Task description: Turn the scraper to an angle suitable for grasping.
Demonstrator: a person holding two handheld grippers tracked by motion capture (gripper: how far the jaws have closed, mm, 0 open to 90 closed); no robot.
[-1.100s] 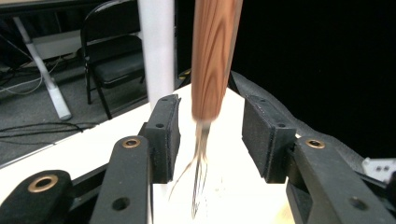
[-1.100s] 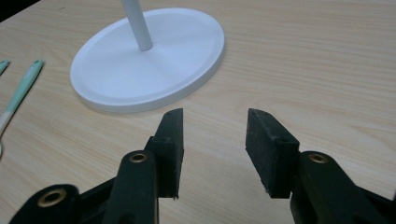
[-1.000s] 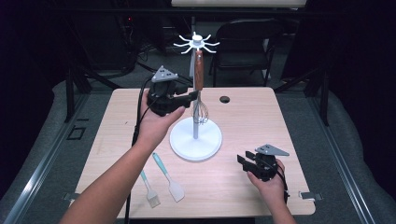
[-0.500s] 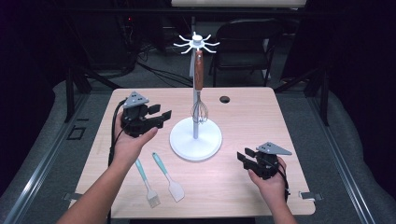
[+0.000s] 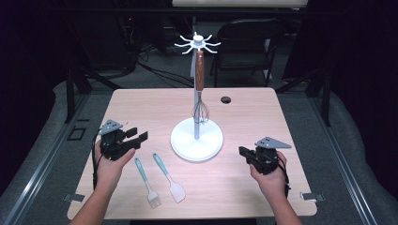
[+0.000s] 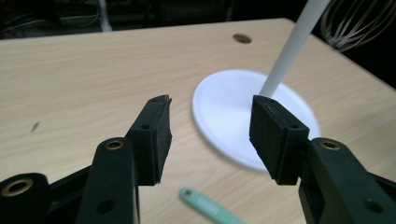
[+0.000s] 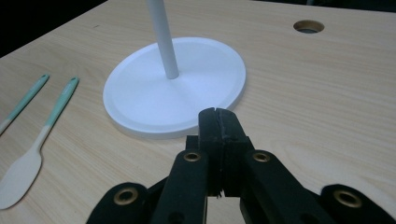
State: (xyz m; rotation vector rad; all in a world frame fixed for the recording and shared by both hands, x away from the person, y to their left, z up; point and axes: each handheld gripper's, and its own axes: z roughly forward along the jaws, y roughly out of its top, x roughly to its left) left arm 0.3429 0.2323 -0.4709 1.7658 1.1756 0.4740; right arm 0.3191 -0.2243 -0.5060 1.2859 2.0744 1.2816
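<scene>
Left hand-held gripper [image 5: 136,137] has dropped from the whisk [image 5: 200,111], jaws widening, empty, toward the brush [image 5: 146,183] at five o'clock; right hand-held gripper [image 5: 245,152] just pressed together, idle.

Both forearms reach in from the near edge, each hand gripping a claw low over the surface. The left claw [image 5: 136,137], angled toward the middle, has just been opening, its jaws apart and empty; the right claw [image 5: 242,151] points leftward, jaws pressed together.
</scene>
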